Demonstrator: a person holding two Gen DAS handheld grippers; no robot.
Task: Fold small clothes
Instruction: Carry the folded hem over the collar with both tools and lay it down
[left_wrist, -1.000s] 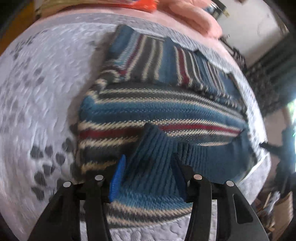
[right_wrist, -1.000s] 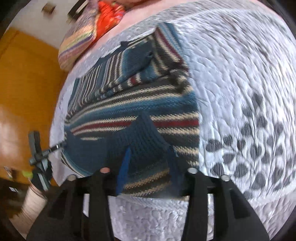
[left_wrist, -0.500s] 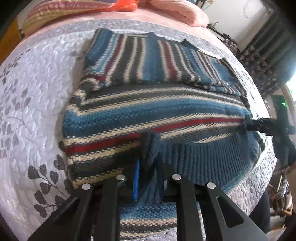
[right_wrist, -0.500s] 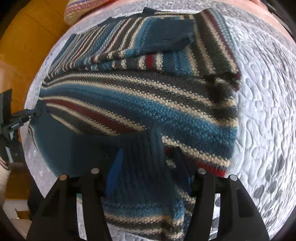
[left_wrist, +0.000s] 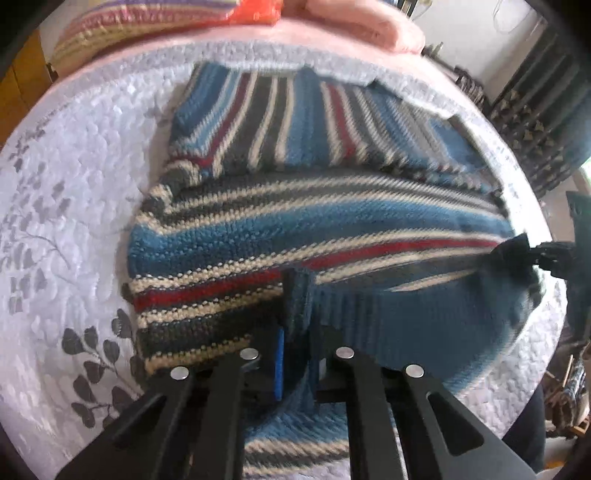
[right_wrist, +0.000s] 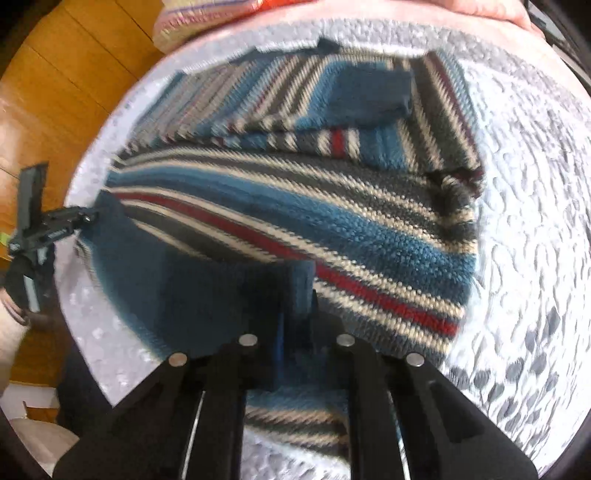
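Left gripper (left_wrist: 295, 332): a second ago its jaws stood wide around the ribbed blue hem; now they are clenched on a pinch of that hem, which stands up as a narrow ridge between the fingers. The striped sweater (left_wrist: 314, 229) lies flat on the white quilted bedspread (left_wrist: 74, 221), sleeves already folded in across the far part.

Right gripper (right_wrist: 295, 325): same change, slightly later (it was still wide half a second back). It now grips the hem at the other bottom corner. In the left view it shows as a dark shape at the sweater's right edge.

Judgement: with both corners held, the hem is ready to be lifted and carried toward the collar end for the cross fold.

Hard to make out:
- motion blur over the far stripes in both views;
- how many layers each pinch caught (cannot tell);
- the collar, cut off near the pink blanket (left_wrist: 351, 22);
- the hem directly under the fingers.
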